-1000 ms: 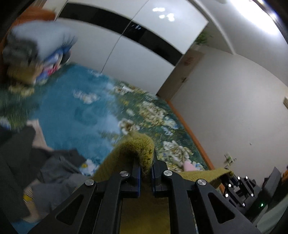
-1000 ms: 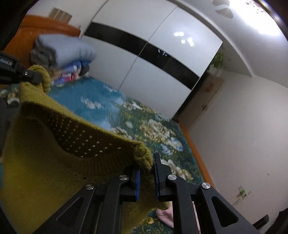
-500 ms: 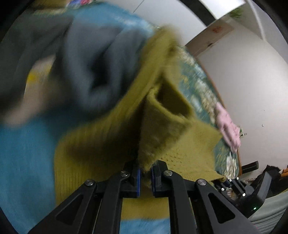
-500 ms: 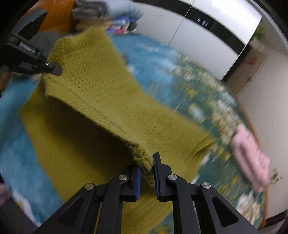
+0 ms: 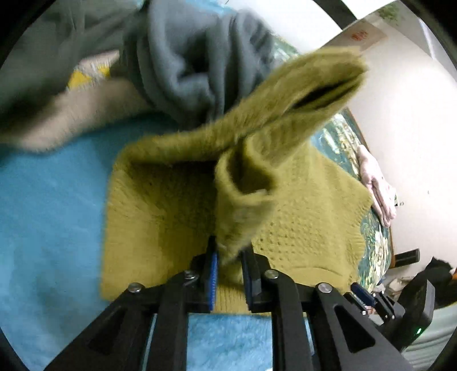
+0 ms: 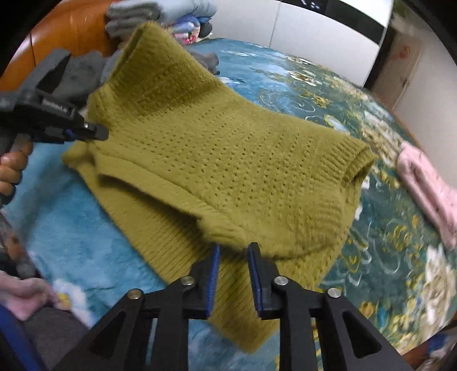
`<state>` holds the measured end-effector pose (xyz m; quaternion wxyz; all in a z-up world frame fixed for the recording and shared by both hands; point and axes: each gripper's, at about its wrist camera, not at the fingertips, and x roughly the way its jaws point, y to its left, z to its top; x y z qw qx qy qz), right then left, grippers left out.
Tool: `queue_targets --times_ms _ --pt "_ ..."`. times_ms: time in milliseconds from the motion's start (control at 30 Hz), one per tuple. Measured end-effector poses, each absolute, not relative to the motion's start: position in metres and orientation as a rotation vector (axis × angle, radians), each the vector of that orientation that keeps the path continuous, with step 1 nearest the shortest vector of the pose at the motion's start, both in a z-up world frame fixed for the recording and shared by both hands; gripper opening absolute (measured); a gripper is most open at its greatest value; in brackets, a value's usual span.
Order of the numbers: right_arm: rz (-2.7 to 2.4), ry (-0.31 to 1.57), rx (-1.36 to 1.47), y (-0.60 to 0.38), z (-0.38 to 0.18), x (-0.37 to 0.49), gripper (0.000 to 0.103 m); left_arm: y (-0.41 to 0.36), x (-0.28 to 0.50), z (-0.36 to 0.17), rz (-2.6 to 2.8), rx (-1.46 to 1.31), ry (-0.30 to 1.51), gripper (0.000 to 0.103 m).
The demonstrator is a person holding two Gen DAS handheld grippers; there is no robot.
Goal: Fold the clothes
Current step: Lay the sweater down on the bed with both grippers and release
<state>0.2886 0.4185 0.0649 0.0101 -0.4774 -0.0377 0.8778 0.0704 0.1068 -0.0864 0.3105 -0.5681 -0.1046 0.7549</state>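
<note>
An olive-green knit sweater [image 6: 217, 148] lies half folded on the blue floral bedspread [image 6: 300, 82], its upper layer laid over the lower one. My right gripper [image 6: 232, 251] is open a little, its jaws on either side of the sweater's thick edge without pinching it. My left gripper [image 5: 228, 256] has its jaws slightly apart around a fold of the same sweater [image 5: 245, 188]; it also shows in the right wrist view [image 6: 94, 132] at the sweater's far left corner. One sleeve [image 5: 314, 85] sticks up.
A grey garment [image 5: 194, 60] lies heaped beyond the sweater. A folded pink garment [image 6: 428, 185] lies on the right of the bed. A stack of folded bedding [image 6: 160, 14] sits by the orange headboard [image 6: 68, 37]. White wardrobe doors [image 6: 328, 25] stand behind.
Both grippers have swung down from holding the sweater up in the air and laid it folded on the bed. Both pairs of jaws have loosened from a tight pinch.
</note>
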Motion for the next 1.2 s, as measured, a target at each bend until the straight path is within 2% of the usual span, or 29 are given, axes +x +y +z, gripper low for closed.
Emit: queue_targets --times_ms 33,100,133,200,300,367,433,533,600,667,700,767,900,933,1000,1100,1200 --pt "2.765 -0.032 -1.464 0.429 0.070 0.292 0.039 0.102 0.071 -0.078 2.005 -1.477 -0.265 0.022" --pt "2.803 0.139 -1.404 0.451 0.079 0.298 0.050 0.093 0.070 -0.056 2.063 -1.403 -0.235 0.042" --pt "2.805 0.222 -1.369 0.464 0.083 0.300 0.054 0.089 0.070 -0.044 2.100 -1.362 -0.214 0.046" --pt "2.770 0.433 -1.295 0.496 0.088 0.300 0.057 0.090 0.067 -0.023 2.162 -1.266 -0.152 0.054" --pt "2.690 0.663 -1.221 0.530 0.088 0.296 0.057 0.098 0.053 -0.001 2.282 -1.160 -0.030 0.056" --pt "2.686 0.693 -1.207 0.532 0.087 0.296 0.057 0.092 0.033 -0.002 2.330 -1.162 -0.061 0.057" --pt "2.687 0.703 -1.211 0.530 0.085 0.295 0.057 0.089 0.006 -0.015 2.326 -1.232 -0.206 0.058" --pt "2.672 0.695 -1.261 0.526 0.076 0.292 0.057 0.069 -0.006 -0.031 2.234 -1.288 -0.327 0.060" --pt "2.662 0.710 -1.269 0.528 0.072 0.289 0.057 0.075 -0.011 -0.032 2.173 -1.281 -0.359 0.074" --pt "2.658 0.721 -1.274 0.530 0.069 0.286 0.057 0.086 -0.017 -0.031 2.132 -1.284 -0.393 0.078" --pt "2.657 0.720 -1.278 0.531 0.068 0.283 0.058 0.090 -0.022 -0.033 2.117 -1.285 -0.423 0.083" --pt "2.653 0.718 -1.292 0.531 0.065 0.278 0.058 0.100 -0.040 -0.035 2.130 -1.307 -0.418 0.085" --pt "2.649 0.711 -1.320 0.525 0.061 0.271 0.058 0.122 -0.065 -0.040 2.220 -1.391 -0.284 0.082" --pt "2.650 0.707 -1.323 0.523 0.061 0.271 0.058 0.122 -0.067 -0.042 2.232 -1.404 -0.276 0.077" --pt "2.647 0.701 -1.327 0.522 0.061 0.270 0.058 0.124 -0.076 -0.043 2.287 -1.458 -0.232 0.042" --pt "2.625 0.717 -1.331 0.524 0.059 0.268 0.058 0.122 -0.086 -0.045 2.286 -1.474 -0.276 0.024" --pt "2.624 0.718 -1.330 0.524 0.060 0.267 0.058 0.097 -0.090 -0.025 2.265 -1.426 -0.446 0.015"
